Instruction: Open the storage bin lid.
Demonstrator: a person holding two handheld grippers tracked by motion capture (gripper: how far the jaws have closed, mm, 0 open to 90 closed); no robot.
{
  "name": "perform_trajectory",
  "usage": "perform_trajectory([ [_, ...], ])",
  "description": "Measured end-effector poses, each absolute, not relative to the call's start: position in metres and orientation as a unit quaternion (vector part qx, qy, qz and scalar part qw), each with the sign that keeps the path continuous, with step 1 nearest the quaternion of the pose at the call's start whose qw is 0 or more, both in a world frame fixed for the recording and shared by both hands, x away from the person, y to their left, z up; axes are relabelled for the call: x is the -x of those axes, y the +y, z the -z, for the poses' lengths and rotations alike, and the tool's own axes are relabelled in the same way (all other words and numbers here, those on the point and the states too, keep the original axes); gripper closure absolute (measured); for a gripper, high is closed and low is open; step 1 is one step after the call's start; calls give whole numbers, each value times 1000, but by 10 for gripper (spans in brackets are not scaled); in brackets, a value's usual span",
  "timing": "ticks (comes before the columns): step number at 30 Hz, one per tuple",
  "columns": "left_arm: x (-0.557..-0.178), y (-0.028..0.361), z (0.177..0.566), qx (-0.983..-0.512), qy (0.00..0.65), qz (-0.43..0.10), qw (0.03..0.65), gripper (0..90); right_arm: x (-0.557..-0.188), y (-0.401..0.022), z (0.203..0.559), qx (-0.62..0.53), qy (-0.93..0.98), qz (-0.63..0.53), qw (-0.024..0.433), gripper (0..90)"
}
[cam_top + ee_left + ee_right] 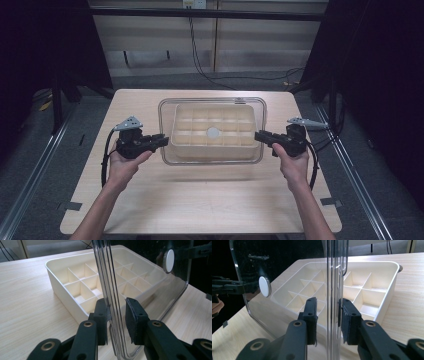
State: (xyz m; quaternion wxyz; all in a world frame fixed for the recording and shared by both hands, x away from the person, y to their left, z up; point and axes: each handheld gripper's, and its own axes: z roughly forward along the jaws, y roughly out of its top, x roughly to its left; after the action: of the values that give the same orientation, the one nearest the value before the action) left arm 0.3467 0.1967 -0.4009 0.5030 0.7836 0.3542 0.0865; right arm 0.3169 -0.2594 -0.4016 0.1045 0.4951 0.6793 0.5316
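Clear rectangular plastic lid (212, 102) spans between 2 grippers above cream compartmented tray (212, 131); left gripper (116, 315) and right gripper (327, 315) straddle opposite short edges, grip unconfirmed.

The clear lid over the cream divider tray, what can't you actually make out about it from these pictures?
- Grip: in both gripper views the clear lid edge stands between the jaws with a gap showing, so pad contact is unclear.
- Height: in the high view the lid overlaps the divider tray; resting or lifted, unclear.
- White round disc: knob or sticker, too small.
- Left gripper, right gripper: fingertips too small in the high view.
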Motion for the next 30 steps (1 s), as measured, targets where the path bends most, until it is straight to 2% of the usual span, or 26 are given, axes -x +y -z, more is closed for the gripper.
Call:
perform_trajectory([
  [30, -315, 203, 411, -798, 344, -81, 488, 735, -281, -254, 408, -486, 695, -521, 96, 695],
])
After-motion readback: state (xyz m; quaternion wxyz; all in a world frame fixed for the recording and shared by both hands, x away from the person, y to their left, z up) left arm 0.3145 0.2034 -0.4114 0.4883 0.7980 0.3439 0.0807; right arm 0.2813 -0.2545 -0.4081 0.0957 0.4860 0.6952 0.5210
